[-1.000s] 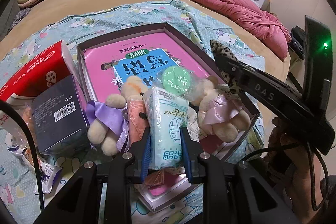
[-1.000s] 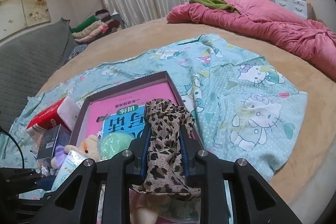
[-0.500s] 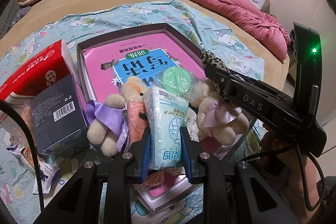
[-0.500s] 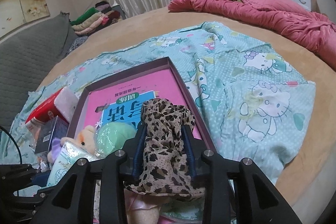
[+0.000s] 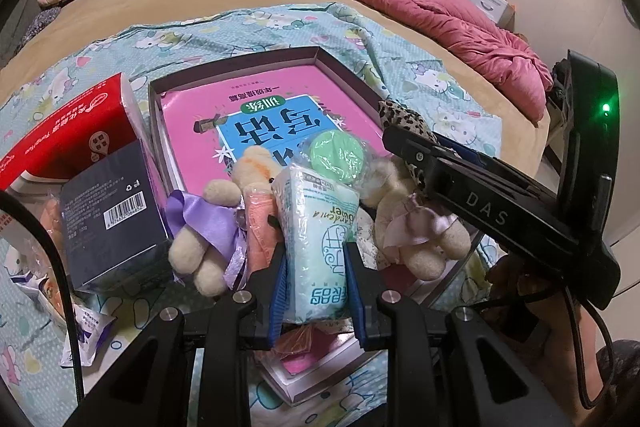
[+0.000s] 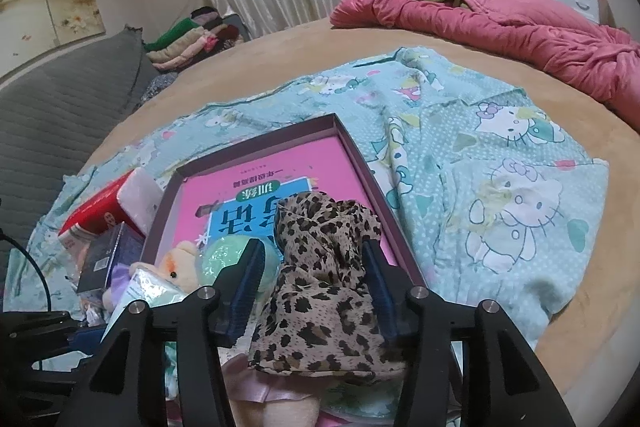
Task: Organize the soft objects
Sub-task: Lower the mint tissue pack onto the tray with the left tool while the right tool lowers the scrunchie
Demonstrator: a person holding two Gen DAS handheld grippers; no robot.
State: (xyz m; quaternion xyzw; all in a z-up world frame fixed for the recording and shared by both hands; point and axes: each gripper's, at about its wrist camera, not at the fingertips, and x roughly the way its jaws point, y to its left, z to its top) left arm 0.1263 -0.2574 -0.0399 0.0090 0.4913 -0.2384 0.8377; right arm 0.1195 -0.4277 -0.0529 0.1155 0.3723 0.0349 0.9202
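My left gripper point(image 5: 316, 259) is shut on a pale green tissue pack point(image 5: 318, 227), held over the near end of a dark shallow box point(image 5: 240, 61) with a pink book point(image 5: 260, 107) in it. Two plush bears point(image 5: 208, 223) point(image 5: 416, 227) and a green round pack point(image 5: 338, 157) lie in the box. My right gripper point(image 6: 312, 263) has its jaws spread wide, with a leopard-print cloth point(image 6: 320, 287) lying loose between them over the box's right side. The cloth also shows in the left wrist view point(image 5: 400, 119).
A red tissue box point(image 5: 68, 131) and a dark carton point(image 5: 112, 211) stand left of the box. A Hello Kitty sheet point(image 6: 500, 187) covers the round bed. A pink quilt point(image 6: 500, 23) lies at the back, folded clothes point(image 6: 188, 39) far left.
My right gripper's jaws have opened around the leopard cloth and it has moved in over the box. The left gripper and tissue pack have stayed put.
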